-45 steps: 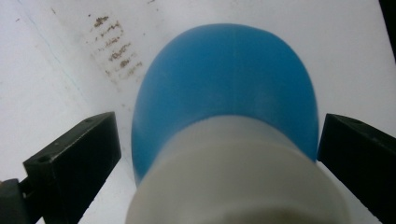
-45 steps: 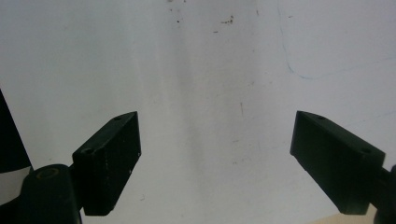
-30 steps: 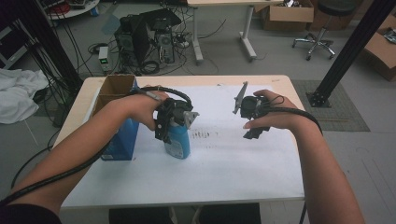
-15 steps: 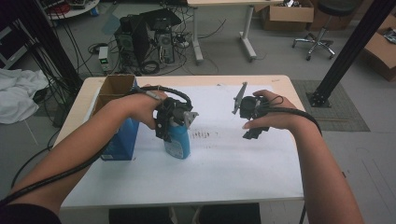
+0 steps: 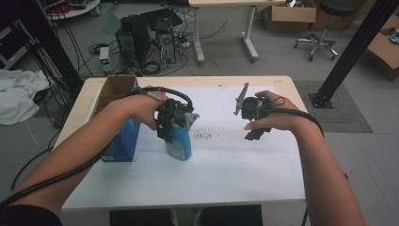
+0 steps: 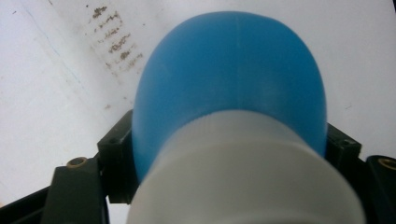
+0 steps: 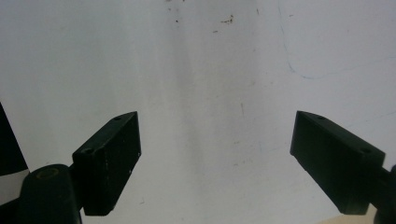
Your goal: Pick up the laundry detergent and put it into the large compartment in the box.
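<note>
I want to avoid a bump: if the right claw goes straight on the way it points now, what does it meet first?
Probably only the white paper sheet on the table. The right claw is open with nothing between its jaws, and its view shows bare paper ahead. How far off is unclear.

Your high view is dim and soft; the bottle [image 6: 229,93] right at the left tool [image 5: 175,123] is blurred, desk paper evenly lit.

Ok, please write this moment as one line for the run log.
left gripper: jaws just closing, pads against blue bottle | bottle: upright on white sheet | right gripper: open, nothing between jaws | box: left of bottle
</note>
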